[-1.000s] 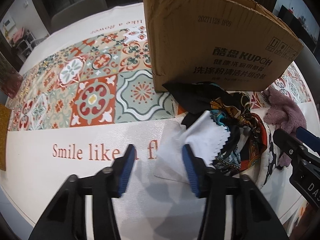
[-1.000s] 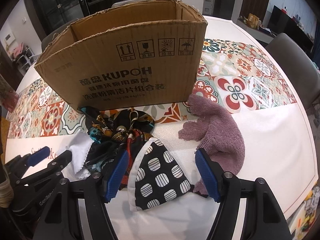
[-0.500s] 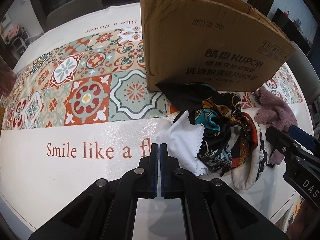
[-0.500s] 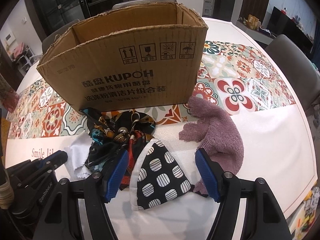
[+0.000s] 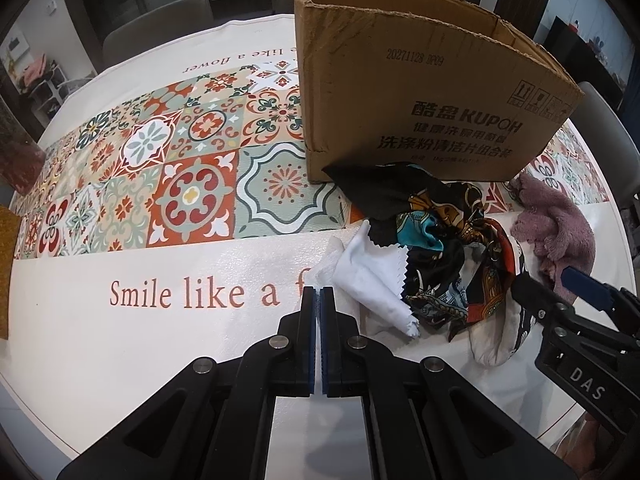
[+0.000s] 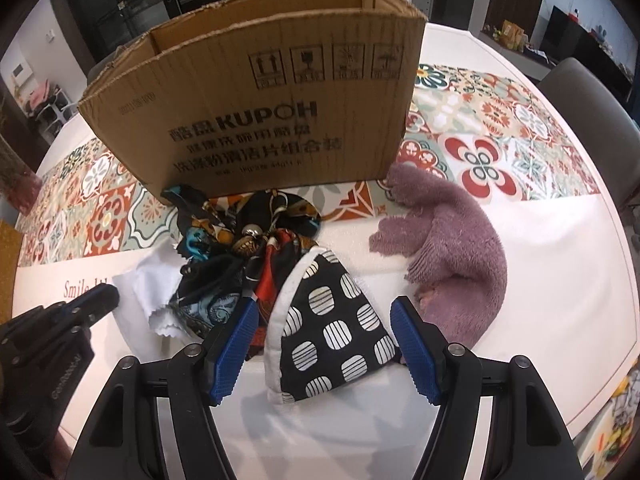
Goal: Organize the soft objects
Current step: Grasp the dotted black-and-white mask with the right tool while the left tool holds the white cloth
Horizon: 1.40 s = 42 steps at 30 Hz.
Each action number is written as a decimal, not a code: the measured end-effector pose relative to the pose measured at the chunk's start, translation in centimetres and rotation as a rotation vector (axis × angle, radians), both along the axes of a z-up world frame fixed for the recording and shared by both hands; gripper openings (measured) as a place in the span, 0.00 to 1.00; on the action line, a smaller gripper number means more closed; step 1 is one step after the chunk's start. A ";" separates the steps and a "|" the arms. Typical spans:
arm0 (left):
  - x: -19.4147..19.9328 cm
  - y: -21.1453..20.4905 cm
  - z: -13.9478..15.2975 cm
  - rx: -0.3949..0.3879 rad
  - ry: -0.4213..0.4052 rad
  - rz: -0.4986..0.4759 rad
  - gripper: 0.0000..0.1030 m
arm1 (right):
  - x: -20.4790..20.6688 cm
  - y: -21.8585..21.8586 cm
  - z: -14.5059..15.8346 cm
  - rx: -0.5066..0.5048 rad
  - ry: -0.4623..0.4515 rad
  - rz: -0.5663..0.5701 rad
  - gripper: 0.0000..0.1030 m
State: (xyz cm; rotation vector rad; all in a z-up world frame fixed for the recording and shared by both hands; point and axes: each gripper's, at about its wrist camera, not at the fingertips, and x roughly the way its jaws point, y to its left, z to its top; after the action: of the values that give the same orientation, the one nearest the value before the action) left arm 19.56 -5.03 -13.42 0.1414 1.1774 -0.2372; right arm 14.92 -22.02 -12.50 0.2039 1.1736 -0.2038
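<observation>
Four soft objects lie on the surface (image 5: 120,340) in front of the open cardboard box (image 6: 256,120), none visibly inside it; the box interior is only partly shown, so the task appears to be near its start. A white cloth (image 5: 372,280) with a zigzag edge lies in front of the box's left corner, as the right wrist view shows it; a patterned scarf (image 6: 240,248) is bunched against the box's front wall; a black pouch with striped dots (image 6: 332,332) lies in front of the scarf, farther from the box; a purple fuzzy towel (image 6: 452,256) lies off the box's right front corner. The left hand-held gripper (image 5: 319,304) has its jaws fully closed at the near edge of the white cloth; the left wrist view suggests the tips pinch that edge, though whether fabric is actually caught between the pads cannot be told. The right hand-held gripper (image 6: 320,344) stands wide, its jaws either side of the dotted pouch without pressing on it. Remaining work, as judged: lift each of the four objects and deposit it in the box.
</observation>
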 end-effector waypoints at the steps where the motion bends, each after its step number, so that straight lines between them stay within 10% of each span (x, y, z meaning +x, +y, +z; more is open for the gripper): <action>1: 0.0 0.1 0.0 0.002 -0.003 0.001 0.03 | 0.0 0.0 -0.2 0.007 0.007 0.000 0.67; 5: -0.2 0.1 0.3 0.008 -0.016 0.001 0.03 | -0.1 0.3 -1.2 0.032 0.045 0.016 0.65; 15: -0.4 0.4 0.7 0.011 -0.027 0.006 0.03 | -0.1 0.5 -1.6 0.090 0.051 0.042 0.16; 42: -2.6 0.3 6.7 -0.017 -0.167 -0.003 0.03 | -2.6 0.3 6.6 0.036 -0.192 0.028 0.14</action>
State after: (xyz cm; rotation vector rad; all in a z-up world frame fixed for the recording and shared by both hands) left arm 16.96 -4.77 -6.75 0.1452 1.0089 -0.2329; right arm 12.32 -21.69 -5.91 0.2331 0.9896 -0.1354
